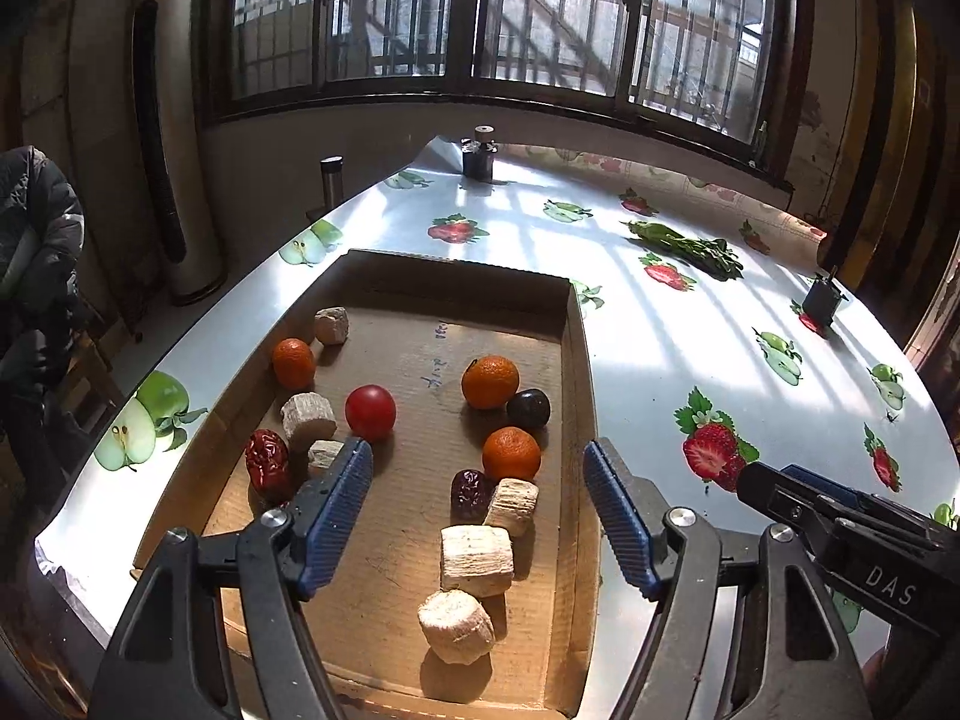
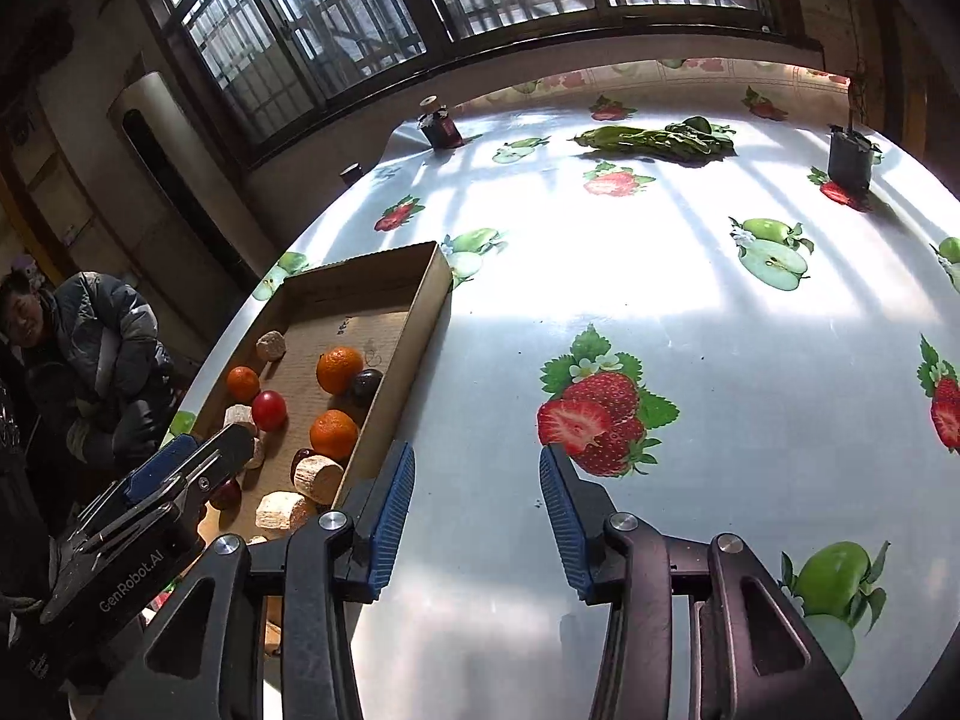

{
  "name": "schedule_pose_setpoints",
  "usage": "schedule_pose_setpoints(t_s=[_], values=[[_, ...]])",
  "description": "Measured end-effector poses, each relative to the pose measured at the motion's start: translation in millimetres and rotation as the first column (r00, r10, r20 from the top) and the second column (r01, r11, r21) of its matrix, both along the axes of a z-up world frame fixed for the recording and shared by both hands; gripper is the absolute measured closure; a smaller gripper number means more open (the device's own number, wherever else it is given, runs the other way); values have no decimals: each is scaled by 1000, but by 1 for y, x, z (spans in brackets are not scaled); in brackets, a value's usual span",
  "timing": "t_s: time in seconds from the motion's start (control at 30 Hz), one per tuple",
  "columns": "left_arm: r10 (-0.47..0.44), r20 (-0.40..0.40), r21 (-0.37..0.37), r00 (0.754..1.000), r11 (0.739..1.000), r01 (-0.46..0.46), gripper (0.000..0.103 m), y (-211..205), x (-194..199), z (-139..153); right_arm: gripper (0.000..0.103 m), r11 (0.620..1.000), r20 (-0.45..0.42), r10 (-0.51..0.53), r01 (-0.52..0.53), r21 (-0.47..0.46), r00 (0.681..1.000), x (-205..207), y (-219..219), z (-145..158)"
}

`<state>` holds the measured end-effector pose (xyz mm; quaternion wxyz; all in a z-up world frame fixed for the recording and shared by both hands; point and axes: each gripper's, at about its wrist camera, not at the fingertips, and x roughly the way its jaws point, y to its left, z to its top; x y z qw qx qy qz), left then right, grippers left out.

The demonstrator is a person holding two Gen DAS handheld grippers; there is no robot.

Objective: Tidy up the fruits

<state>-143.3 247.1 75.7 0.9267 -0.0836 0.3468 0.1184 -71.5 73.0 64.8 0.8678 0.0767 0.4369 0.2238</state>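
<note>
A shallow cardboard box (image 1: 576, 360) lies on the table and holds mixed items: three oranges (image 1: 490, 381), a red tomato (image 1: 370, 412), a dark plum (image 1: 528, 408), red dates (image 1: 268, 465) and several pale beige chunks (image 1: 477, 560). My left gripper (image 1: 477, 516) is open and empty, above the box's near half. My right gripper (image 2: 477, 519) is open and empty over bare table, right of the box (image 2: 432, 294). The left gripper (image 2: 156, 492) shows at the left of the right wrist view. The right gripper's tip (image 1: 780, 486) shows in the left wrist view.
The table has a glossy cloth printed with apples and strawberries (image 2: 600, 414). A bunch of green leaves (image 2: 660, 141) lies at the far side. Dark clamp-like posts stand at the far corners (image 2: 849, 159) (image 1: 478, 159). A person in a dark jacket (image 2: 90, 354) sits left of the table.
</note>
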Motion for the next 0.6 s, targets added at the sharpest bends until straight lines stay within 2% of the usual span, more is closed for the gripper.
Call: schedule_pose_setpoints(t_s=[0.2,0.4,0.53,0.6], values=[[5,6,49,1000,999,-5,28,-15,-7,0,51,998,22,-3,4,-55,1000,-14,0,-9],[25,40,93,999,995,-29,26,-24,-14,6,49,999,21,-7,8,-52,1000,-23,-5,-12],[56,104,133,993,989,-70,17,-28,-23,16,47,998,34,-7,9,-57,999,-29,-6,-11],[90,155,154,984,981,-114,10,-29,-31,24,46,998,42,-4,7,-63,999,-32,-4,-10]])
